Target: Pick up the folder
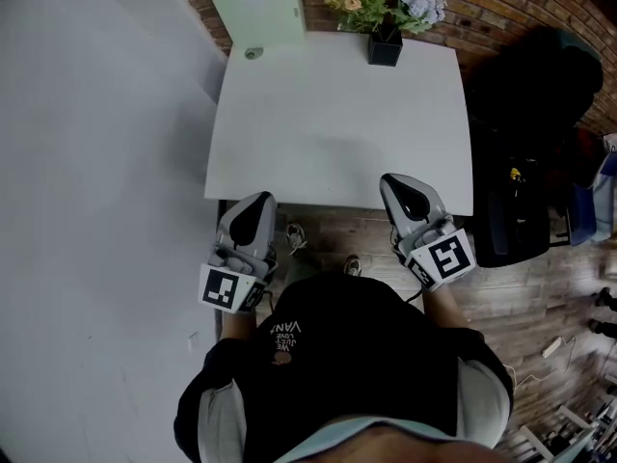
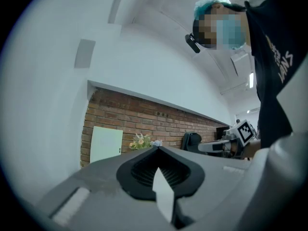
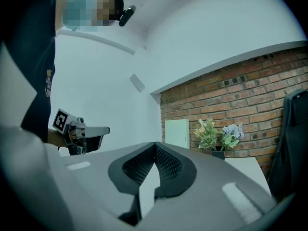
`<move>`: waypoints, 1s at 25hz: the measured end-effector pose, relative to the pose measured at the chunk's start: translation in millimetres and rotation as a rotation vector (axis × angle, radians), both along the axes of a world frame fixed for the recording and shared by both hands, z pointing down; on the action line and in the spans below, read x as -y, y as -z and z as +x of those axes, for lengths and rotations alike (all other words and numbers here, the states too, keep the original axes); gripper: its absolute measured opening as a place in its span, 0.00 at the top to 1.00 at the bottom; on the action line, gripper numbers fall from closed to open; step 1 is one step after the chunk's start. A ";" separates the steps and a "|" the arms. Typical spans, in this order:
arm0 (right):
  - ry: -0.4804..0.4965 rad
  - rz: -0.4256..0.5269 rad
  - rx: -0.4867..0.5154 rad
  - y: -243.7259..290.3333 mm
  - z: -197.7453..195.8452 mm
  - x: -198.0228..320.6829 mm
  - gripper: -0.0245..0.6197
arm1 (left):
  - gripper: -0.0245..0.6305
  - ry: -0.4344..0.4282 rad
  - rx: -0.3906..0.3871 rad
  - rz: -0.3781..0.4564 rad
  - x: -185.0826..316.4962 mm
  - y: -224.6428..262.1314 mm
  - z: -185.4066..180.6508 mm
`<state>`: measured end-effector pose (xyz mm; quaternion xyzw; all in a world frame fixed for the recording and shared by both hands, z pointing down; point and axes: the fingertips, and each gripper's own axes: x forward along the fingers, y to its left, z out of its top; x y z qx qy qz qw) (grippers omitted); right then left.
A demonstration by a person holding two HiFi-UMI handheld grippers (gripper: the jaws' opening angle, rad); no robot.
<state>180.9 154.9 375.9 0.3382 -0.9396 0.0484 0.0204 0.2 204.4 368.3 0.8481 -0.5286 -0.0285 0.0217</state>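
The folder (image 1: 255,8) is a pale green sheet that stands upright against the brick wall at the far left of the white table (image 1: 337,133). It also shows far ahead in the left gripper view as the folder (image 2: 106,144) and in the right gripper view as the folder (image 3: 176,133). My left gripper (image 1: 253,204) is held at the table's near edge, shut and empty (image 2: 157,148). My right gripper (image 1: 397,183) is over the near edge further right, also shut with nothing in it (image 3: 155,143). Both are far from the folder.
A black pot of flowers (image 1: 385,29) stands at the table's far edge, right of the folder. A small round object (image 1: 253,53) lies just in front of the folder. A black chair (image 1: 530,80) and a dark bag (image 1: 516,215) stand right of the table. A grey wall runs along the left.
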 end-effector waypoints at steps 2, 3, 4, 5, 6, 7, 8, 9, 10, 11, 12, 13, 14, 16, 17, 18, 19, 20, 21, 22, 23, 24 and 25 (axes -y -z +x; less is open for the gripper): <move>-0.006 -0.008 0.007 -1.8 -11.2 9.1 0.96 | 0.96 -0.002 0.002 -0.004 9.5 -3.6 -12.5; -0.008 -0.009 0.011 -2.0 -16.3 13.7 0.96 | 0.96 0.001 -0.001 -0.010 14.3 -4.5 -18.3; -0.010 -0.008 0.017 -1.5 -20.9 18.4 0.96 | 0.96 0.005 -0.004 -0.019 19.2 -4.6 -23.8; -0.013 -0.005 0.023 -1.0 -25.7 23.3 0.96 | 0.96 0.008 -0.007 -0.026 24.2 -3.8 -29.1; -0.015 -0.002 0.029 -0.5 -31.1 27.8 0.96 | 0.96 0.009 -0.009 -0.029 29.1 -2.8 -34.4; -0.015 -0.001 0.032 -0.4 -37.1 31.7 0.96 | 0.96 0.007 -0.008 -0.029 33.7 -2.2 -39.9; -0.015 0.000 0.032 -0.5 -43.6 35.1 0.96 | 0.96 0.004 -0.007 -0.027 38.0 -2.1 -45.6; -0.015 -0.001 0.031 -0.6 -50.1 38.7 0.96 | 0.96 0.000 -0.006 -0.027 42.5 -2.1 -51.3; -0.017 -0.001 0.030 -0.6 -56.7 42.9 0.96 | 0.96 -0.005 -0.005 -0.026 47.4 -2.0 -57.1; -0.019 -0.001 0.027 -0.3 -63.2 47.7 0.96 | 0.96 -0.010 -0.003 -0.026 52.7 -1.9 -62.8; -0.023 -0.001 0.025 0.2 -69.5 52.7 0.96 | 0.96 -0.015 -0.002 -0.025 58.0 -1.9 -68.4; -0.028 0.001 0.023 0.8 -75.4 57.4 0.96 | 0.96 -0.022 0.002 -0.024 62.9 -2.0 -73.8; -0.035 0.006 0.024 1.7 -80.7 61.9 0.96 | 0.96 -0.030 0.005 -0.024 67.6 -2.2 -79.3; -0.056 0.014 0.028 3.7 -89.9 70.4 0.96 | 0.96 -0.049 0.008 -0.025 76.9 -2.2 -90.3; -0.068 0.016 0.031 4.6 -94.3 74.6 0.96 | 0.96 -0.059 0.009 -0.024 81.6 -1.9 -95.8; -0.079 0.017 0.033 5.3 -98.9 78.7 0.96 | 0.96 -0.068 0.011 -0.024 86.1 -1.7 -101.3; -0.088 0.017 0.034 6.0 -103.5 82.4 0.96 | 0.96 -0.076 0.013 -0.025 90.4 -1.7 -106.7; -0.097 0.017 0.035 6.7 -108.1 85.8 0.96 | 0.96 -0.083 0.017 -0.028 94.4 -1.9 -112.0; -0.105 0.015 0.037 7.2 -112.8 88.8 0.96 | 0.96 -0.089 0.020 -0.031 98.3 -2.3 -117.5; -0.115 0.014 0.039 7.6 -117.4 91.7 0.96 | 0.96 -0.094 0.022 -0.035 102.3 -2.7 -123.1; -0.125 0.015 0.043 8.0 -122.1 94.6 0.96 | 0.96 -0.099 0.023 -0.039 106.3 -3.2 -129.0; -0.135 0.015 0.048 8.4 -126.8 97.3 0.96 | 0.96 -0.105 0.025 -0.042 110.3 -3.6 -134.8; -0.144 0.015 0.051 8.6 -131.6 99.7 0.96 | 0.96 -0.114 0.027 -0.042 114.2 -4.0 -140.3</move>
